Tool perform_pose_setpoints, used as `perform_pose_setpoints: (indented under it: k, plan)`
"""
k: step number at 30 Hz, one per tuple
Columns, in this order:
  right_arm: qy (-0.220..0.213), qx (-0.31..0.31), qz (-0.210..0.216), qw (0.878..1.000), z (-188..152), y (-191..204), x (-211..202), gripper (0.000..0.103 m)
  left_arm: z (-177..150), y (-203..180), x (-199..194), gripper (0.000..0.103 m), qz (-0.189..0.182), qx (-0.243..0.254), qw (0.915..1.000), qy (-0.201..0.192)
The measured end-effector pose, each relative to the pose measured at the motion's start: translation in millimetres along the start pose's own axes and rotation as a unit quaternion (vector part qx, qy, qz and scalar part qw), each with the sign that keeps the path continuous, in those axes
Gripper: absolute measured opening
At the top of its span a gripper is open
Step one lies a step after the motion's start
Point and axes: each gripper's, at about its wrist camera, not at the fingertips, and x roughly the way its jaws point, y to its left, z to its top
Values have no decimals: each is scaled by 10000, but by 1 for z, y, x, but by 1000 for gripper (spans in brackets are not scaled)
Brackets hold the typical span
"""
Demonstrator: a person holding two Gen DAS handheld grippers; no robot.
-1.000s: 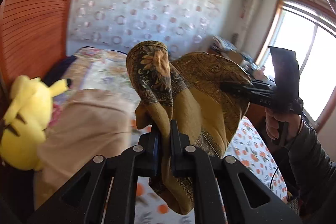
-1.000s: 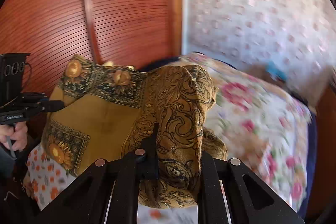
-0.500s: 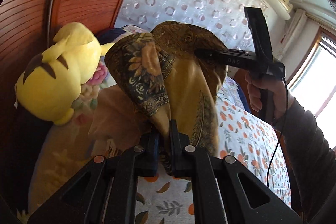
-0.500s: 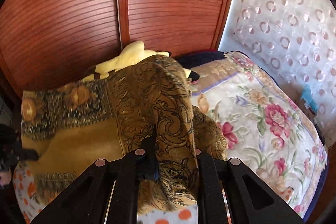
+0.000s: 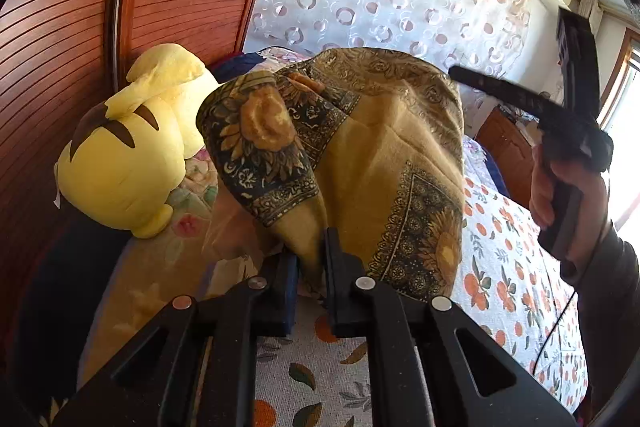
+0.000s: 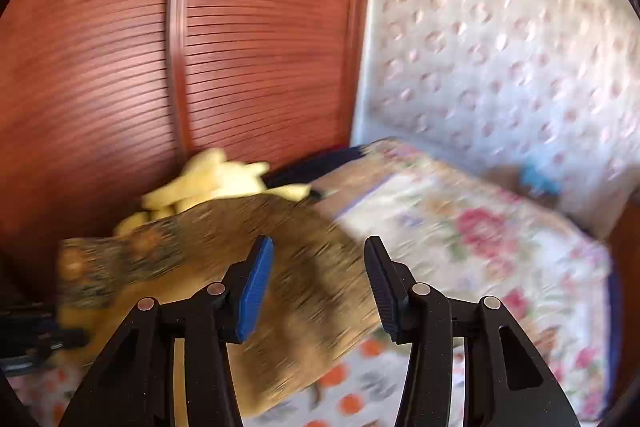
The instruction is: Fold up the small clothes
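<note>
A mustard cloth (image 5: 380, 155) with dark sunflower borders lies bunched on the bed. My left gripper (image 5: 310, 255) is shut on its near lower edge; its jaws are easing open a touch, with the fabric still pinched between the pads. My right gripper (image 5: 464, 75), held by a hand (image 5: 568, 187), hangs at the upper right, just off the cloth's far corner. In the right wrist view the right gripper (image 6: 318, 251) has its jaws opening. The blurred cloth (image 6: 224, 239) lies beyond and below the fingers, and the pads do not touch it.
A yellow plush toy (image 5: 120, 155) leans against the slatted wooden wardrobe (image 5: 60, 27) to the left of the cloth. An orange-print sheet (image 5: 512, 267) covers the near bed. A floral quilt (image 6: 460, 235) lies further back, by the patterned curtain.
My right gripper has opened, let go of the cloth and drawn away to the right. The cloth has sunk onto the bed. My left gripper came down with it, still gripping.
</note>
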Motion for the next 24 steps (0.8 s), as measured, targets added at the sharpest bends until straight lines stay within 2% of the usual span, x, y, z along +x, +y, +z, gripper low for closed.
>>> perform_pose_setpoints:
  k: [3,5,7,10,14,16,17,19,21,24]
  plan:
    - [464,54,198,9987,-18,0,25,49,-1,-4,-5,13,103,112,9999,-31]
    - [758,206,129,9968,-30,-6,45,49,-1,-6,-8,16,229,208,9995,-81]
    - [848,348,173,9956,-34,-14,59,49,-1,-8,-14,19,421,294,9986,-144]
    - [754,494,198,9957,-28,-16,62,49,-3,-9,-26,24,584,402,9973,-203]
    - [546,480,115,9973,-25,-10,24,49,-4,-23,-45,35,730,668,9943,-391]
    - [445,504,32,9977,-32,-2,-8,49,-4,-34,-54,50,706,822,9929,-486]
    - [386,514,-6,9979,-37,6,-31,49,-5,-41,-59,52,664,936,9919,-535]
    - [253,566,-41,9981,-61,5,-66,49,-6,-55,-67,70,600,1143,9896,-637]
    - [165,608,-92,9980,-75,11,-93,49,-9,-70,-74,80,493,1338,9870,-735]
    - [79,678,-219,9974,-98,16,-130,49,-15,-91,-82,83,474,1560,9832,-825]
